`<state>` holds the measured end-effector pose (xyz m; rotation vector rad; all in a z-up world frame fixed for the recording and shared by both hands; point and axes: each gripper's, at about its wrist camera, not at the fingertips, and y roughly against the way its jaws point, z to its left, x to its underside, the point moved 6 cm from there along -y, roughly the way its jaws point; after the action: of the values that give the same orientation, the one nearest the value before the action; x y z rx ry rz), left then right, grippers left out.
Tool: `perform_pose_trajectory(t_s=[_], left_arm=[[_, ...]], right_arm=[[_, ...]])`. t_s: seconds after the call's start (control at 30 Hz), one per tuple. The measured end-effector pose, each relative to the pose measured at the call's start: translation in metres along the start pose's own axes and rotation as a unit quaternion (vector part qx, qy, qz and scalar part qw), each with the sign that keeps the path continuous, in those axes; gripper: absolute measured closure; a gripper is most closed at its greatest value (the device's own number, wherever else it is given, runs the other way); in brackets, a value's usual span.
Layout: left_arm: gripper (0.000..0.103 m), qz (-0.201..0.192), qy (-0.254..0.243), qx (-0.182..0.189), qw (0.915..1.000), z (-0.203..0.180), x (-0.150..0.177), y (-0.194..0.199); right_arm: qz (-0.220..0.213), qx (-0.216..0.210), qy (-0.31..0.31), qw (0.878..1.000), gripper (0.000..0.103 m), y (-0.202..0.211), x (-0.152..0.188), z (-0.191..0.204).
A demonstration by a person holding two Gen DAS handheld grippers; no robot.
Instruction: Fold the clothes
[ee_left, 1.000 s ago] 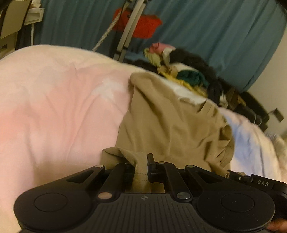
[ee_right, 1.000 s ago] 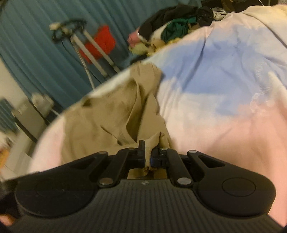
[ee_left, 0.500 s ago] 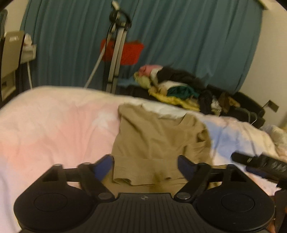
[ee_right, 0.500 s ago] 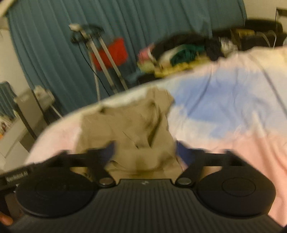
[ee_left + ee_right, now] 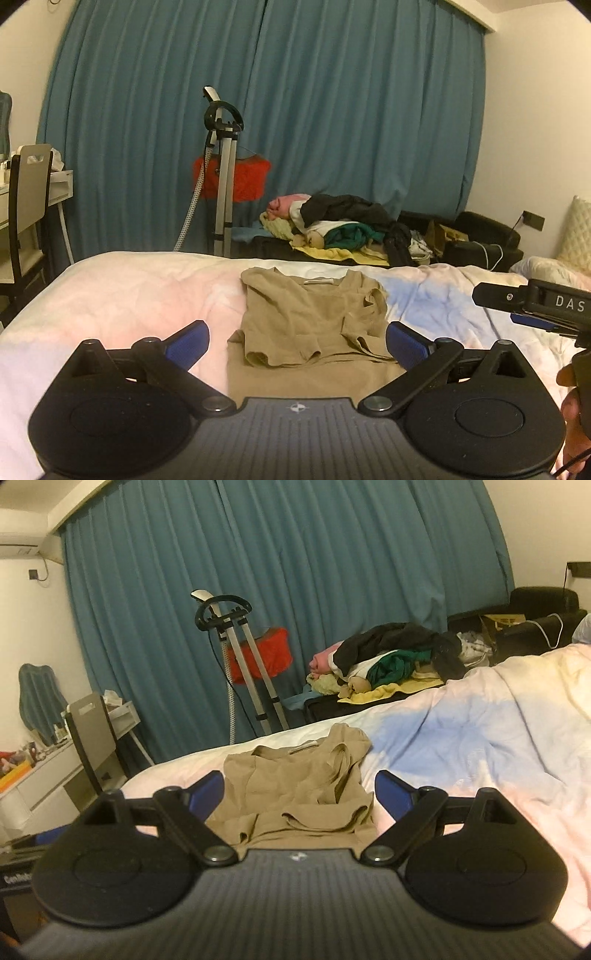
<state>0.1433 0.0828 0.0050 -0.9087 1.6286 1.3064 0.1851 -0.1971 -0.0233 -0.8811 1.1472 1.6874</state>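
Left tongs (image 5: 297, 341): jaws opening wide, nothing gripped.
Right tongs (image 5: 298, 788): spread wide, gripping nothing.
Tan shirt (image 5: 306, 314): lying crumpled, part-folded on the bed (image 5: 129, 291).

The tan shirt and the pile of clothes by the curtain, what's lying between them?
In the left wrist view, only bare bedspread up to the bed's far edge lies between the tan shirt and the pile of clothes; the pile sits beyond the bed.

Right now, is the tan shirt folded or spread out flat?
Folded. The tan shirt lies on the bed with its bottom hem doubled up over its body, edges rumpled, not yet neat.
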Motion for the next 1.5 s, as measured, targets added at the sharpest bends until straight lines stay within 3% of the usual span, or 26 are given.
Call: perform_pose_trajectory(t_s=[0.07, 0.17, 0.27, 0.33, 0.4, 0.47, 0.63, 0.8, 0.9, 0.93, 1.03, 1.07, 1.2, 1.23, 1.27, 1.33, 1.37, 1.43, 1.5], left_arm=[[0.0, -0.003, -0.002, -0.001, 1.0, -0.002, 0.004, 0.001], [0.0, -0.005, -0.006, -0.005, 1.0, -0.004, 0.006, -0.004], [0.0, 0.004, 0.007, -0.004, 1.0, -0.003, 0.01, -0.012], [0.0, 0.016, 0.02, 0.0, 0.9997, 0.0, 0.013, -0.017], [0.0, 0.031, 0.033, 0.004, 0.9989, 0.003, 0.017, -0.022], [0.0, 0.039, 0.043, 0.008, 0.9983, 0.004, 0.02, -0.025], [0.0, 0.066, 0.057, 0.01, 0.9961, 0.006, 0.028, -0.032], [0.0, 0.135, 0.1, 0.019, 0.9856, 0.011, 0.046, -0.044], [0.0, 0.189, 0.14, 0.03, 0.9714, 0.019, 0.062, -0.056], [0.001, 0.214, 0.166, 0.036, 0.962, 0.024, 0.07, -0.061], [0.005, 0.28, 0.286, 0.067, 0.914, 0.043, 0.1, -0.077], [0.005, 0.29, 0.311, 0.068, 0.9024, 0.049, 0.107, -0.081], [0.008, 0.277, 0.374, 0.04, 0.884, 0.069, 0.12, -0.094], [0.012, 0.273, 0.393, 0.029, 0.8775, 0.074, 0.123, -0.099], [0.016, 0.264, 0.401, 0.016, 0.8769, 0.08, 0.122, -0.102], [0.043, 0.246, 0.416, -0.01, 0.8756, 0.09, 0.121, -0.109], [0.05, 0.237, 0.411, -0.022, 0.8802, 0.093, 0.118, -0.111], [0.085, 0.216, 0.406, -0.029, 0.8875, 0.097, 0.114, -0.113], [0.095, 0.198, 0.403, -0.028, 0.8929, 0.098, 0.11, -0.112]], right_arm=[[0.0, -0.002, 0.009, 1.0, 0.014, 0.003, 0.004, 0.002], [0.002, 0.001, 0.029, 1.0, 0.036, 0.002, 0.008, 0.005], [-0.005, -0.003, 0.018, 1.0, 0.036, 0.002, 0.009, 0.002], [-0.015, -0.006, 0.005, 1.0, 0.035, 0.002, 0.008, -0.001], [-0.036, 0.001, -0.012, 0.999, 0.005, 0.004, 0.003, -0.006], [-0.037, 0.012, -0.019, 0.999, 0.0, 0.003, 0.002, -0.01], [-0.018, 0.021, -0.017, 0.999, 0.0, -0.005, 0.01, -0.015], [0.005, 0.026, -0.057, 0.998, 0.0, -0.014, 0.019, -0.025], [0.02, 0.025, -0.08, 0.996, 0.0, -0.02, 0.025, -0.031], [0.024, 0.027, -0.086, 0.996, 0.0, -0.022, 0.027, -0.032], [0.033, 0.029, -0.092, 0.995, 0.0, -0.025, 0.032, -0.033], [0.037, 0.029, -0.095, 0.994, 0.0, -0.026, 0.034, -0.033], [0.051, 0.025, -0.109, 0.992, 0.0, -0.029, 0.042, -0.032], [0.055, 0.024, -0.112, 0.992, 0.0, -0.029, 0.044, -0.031], [0.059, 0.023, -0.122, 0.99, 0.0, -0.029, 0.046, -0.031], [0.063, 0.007, -0.165, 0.984, 0.0, -0.025, 0.048, -0.03], [0.065, -0.006, -0.182, 0.981, 0.0, -0.024, 0.049, -0.028], [0.082, -0.035, -0.218, 0.972, 0.0, -0.023, 0.057, -0.023], [0.103, -0.065, -0.255, 0.959, 0.0, -0.024, 0.067, -0.016]])
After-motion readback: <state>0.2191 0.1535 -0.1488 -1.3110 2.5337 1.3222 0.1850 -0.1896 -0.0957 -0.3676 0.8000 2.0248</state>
